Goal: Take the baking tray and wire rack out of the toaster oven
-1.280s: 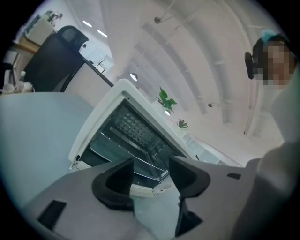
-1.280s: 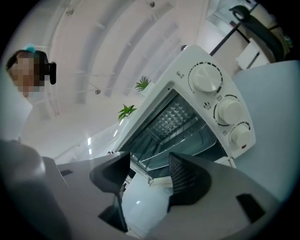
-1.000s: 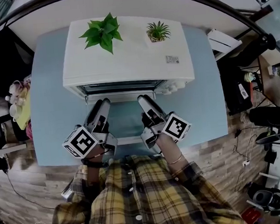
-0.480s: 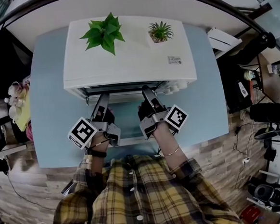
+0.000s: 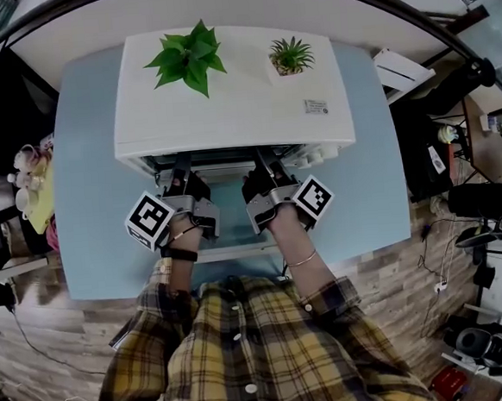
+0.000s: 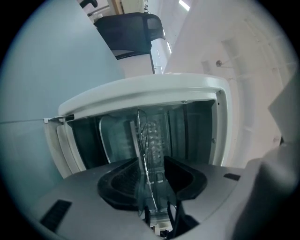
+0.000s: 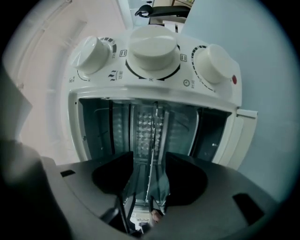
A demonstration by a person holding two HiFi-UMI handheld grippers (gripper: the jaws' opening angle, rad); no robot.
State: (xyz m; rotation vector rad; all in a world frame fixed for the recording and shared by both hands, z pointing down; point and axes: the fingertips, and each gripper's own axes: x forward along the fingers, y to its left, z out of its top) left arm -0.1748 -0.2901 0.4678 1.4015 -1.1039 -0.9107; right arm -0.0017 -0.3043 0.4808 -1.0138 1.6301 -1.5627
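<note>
Reaching into the toaster oven (image 5: 226, 102), upper centre; narrowing left gripper (image 6: 151, 165) and right gripper (image 7: 149, 161) around the wire rack (image 6: 142, 140), not yet pinching.

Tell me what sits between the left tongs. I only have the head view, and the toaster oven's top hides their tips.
Observer: The front edge of the wire rack runs between the left tongs. They have just been closing, but a gap shows on each side of the wire.
Operator: And the right tongs?
Observer: Same there. The right tongs straddle the wire rack's edge, have also just been closing, and are not yet clamped on it.
</note>
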